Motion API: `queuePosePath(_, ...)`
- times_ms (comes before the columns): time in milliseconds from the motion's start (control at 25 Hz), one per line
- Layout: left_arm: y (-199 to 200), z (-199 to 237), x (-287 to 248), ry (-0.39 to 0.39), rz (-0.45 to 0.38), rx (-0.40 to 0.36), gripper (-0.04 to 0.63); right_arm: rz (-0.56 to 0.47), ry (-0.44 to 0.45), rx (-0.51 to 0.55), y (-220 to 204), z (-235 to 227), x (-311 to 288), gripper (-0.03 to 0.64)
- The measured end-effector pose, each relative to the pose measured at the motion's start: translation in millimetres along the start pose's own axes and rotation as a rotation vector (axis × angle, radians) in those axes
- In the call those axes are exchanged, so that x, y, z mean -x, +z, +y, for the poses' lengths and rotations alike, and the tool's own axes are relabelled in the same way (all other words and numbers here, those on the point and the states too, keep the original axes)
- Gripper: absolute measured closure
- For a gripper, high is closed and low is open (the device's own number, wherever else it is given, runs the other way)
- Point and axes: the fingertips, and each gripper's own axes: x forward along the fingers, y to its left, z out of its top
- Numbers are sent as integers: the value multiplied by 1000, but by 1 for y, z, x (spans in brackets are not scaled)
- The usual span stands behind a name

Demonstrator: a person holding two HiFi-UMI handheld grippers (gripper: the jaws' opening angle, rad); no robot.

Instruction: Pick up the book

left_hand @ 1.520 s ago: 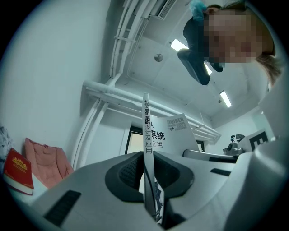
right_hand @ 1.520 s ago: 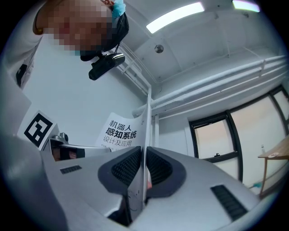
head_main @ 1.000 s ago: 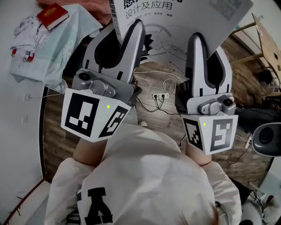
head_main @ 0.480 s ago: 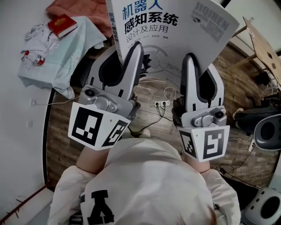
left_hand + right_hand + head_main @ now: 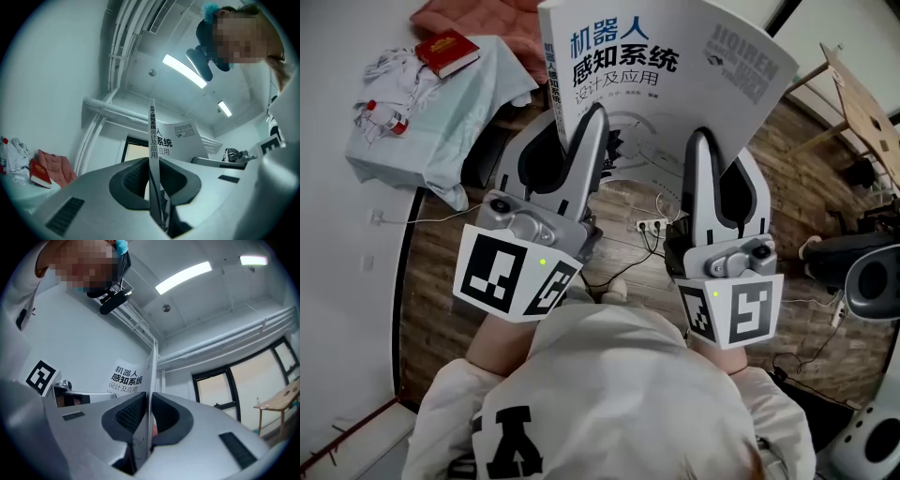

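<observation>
White book (image 5: 675, 56) is held aloft at upper centre, its lower edge clenched by left gripper (image 5: 579, 127) and right gripper (image 5: 712, 150) jaws (two grips likely prevent tipping).

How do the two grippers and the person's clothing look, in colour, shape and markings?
Both the left gripper and the right gripper have grey, curved jaws with black inner pads. Each carries a white cube with black square markers. The sleeves are cream-white.
</observation>
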Motion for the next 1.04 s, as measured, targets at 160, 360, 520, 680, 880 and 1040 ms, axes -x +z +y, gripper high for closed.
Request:
queuePosePath(160,1,-1,0,2,-5,4,548,-5,-3,14,1,0,0,557)
queuePosePath(360,0,-1,0,0,-6,2,548,-6,-10,6,0,-1,-1,557)
queuePosePath(520,-1,0,0,0,-7,8,548,-8,-9,9,-1,-1,-1,557)
queuePosePath(680,-1,0,-1,4,-7,8,548,-8,-5,5,-1,-2,-1,557)
queuePosePath(880,0,-1,0,22,-2,11,548,-3,10,0,0,-2,-1,557)
queuePosePath(1040,1,-3,3,28,-11,3,548,-10,19,0,2,-2,1,557)
